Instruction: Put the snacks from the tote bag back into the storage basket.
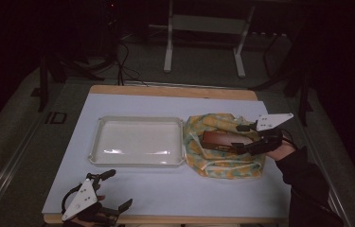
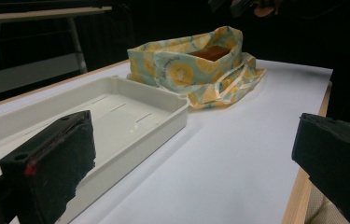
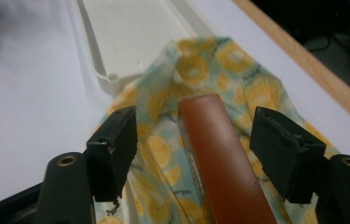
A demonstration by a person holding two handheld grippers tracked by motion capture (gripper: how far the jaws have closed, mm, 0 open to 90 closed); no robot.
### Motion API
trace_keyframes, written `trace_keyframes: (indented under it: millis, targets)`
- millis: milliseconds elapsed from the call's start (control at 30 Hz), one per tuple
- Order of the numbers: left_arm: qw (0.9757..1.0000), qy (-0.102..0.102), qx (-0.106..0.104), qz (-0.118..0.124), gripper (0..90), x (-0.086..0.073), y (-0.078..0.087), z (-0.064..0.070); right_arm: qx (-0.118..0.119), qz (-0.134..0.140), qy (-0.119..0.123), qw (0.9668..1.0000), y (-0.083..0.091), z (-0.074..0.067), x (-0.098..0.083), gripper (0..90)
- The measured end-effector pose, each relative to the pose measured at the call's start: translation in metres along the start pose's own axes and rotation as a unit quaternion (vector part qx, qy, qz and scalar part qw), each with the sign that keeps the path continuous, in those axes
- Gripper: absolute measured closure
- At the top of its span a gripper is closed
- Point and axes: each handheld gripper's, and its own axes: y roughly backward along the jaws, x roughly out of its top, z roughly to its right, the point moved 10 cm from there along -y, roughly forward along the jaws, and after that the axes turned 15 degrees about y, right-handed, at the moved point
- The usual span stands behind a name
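A lemon-patterned cloth bag [image 1: 222,163] lies open on the white table cover, right of a white plastic tray [image 1: 137,163]. A brown oblong box [image 1: 220,140] rests inside the bag. My right gripper [image 1: 236,137] reaches in from the right, and its jaws stand either side of the box's near end. In the right gripper view the gripper [image 3: 198,133] shows a gap between each pad and the box [image 3: 214,154]. My left gripper [image 1: 118,190] rests at the table's front left corner, open and holding nothing. From the left gripper view [image 2: 191,140] I see the tray [image 2: 163,121] and the bag [image 2: 182,70] beyond.
The tray holds nothing. A wooden table edge [image 1: 175,90] frames the white cover at the back, and another strip [image 3: 312,60] runs past the bag. A metal stand [image 1: 203,28] and cables [image 1: 123,61] sit on the dark floor behind. A dark sleeve [image 1: 307,184] enters at lower right.
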Motion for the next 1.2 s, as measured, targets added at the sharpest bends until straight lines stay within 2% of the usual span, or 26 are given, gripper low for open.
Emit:
trace_keyframes:
  millis: [133, 200, 467, 733, 767, 800, 833, 1067, 1200]
  targets:
    - [1.0000, -0.001, 0.000, -0.001, 0.0, 0.000, 0.000, 0.000, 0.010, -0.024, 0.000, 0.9997, -0.012, 0.005, -0.009, 33.4]
    - [1.0000, 0.001, -0.001, -0.001, 0.0, 0.000, 0.000, 0.000, 0.017, -0.044, -0.001, 0.9989, -0.020, 0.006, -0.016, 33.5]
    - [1.0000, 0.001, -0.001, -0.003, 0.0, -0.001, 0.000, 0.000, 0.033, -0.108, 0.007, 0.9936, -0.043, 0.012, -0.035, 33.5]
    - [1.0000, 0.001, -0.001, -0.003, 0.0, -0.002, 0.000, 0.000, 0.041, -0.160, 0.018, 0.9861, -0.058, 0.017, -0.051, 33.5]
    - [1.0000, 0.001, -0.001, -0.003, 0.0, -0.002, 0.000, 0.000, 0.041, -0.160, 0.018, 0.9861, -0.058, 0.017, -0.051, 33.5]
    - [1.0000, 0.001, -0.001, -0.003, 0.0, -0.002, 0.000, 0.000, 0.042, -0.167, 0.019, 0.9849, -0.060, 0.017, -0.053, 33.5]
    - [1.0000, 0.001, -0.001, -0.003, 0.0, -0.002, 0.000, 0.000, 0.042, -0.181, 0.024, 0.9822, -0.062, 0.019, -0.057, 33.5]
    - [1.0000, 0.000, -0.001, -0.004, 0.0, -0.002, 0.000, 0.000, 0.044, -0.201, 0.036, 0.9779, -0.067, 0.024, -0.058, 33.5]
    - [1.0000, 0.001, -0.001, -0.004, 0.0, -0.002, 0.001, 0.000, 0.046, -0.224, 0.040, 0.9727, -0.069, 0.026, -0.063, 32.5]
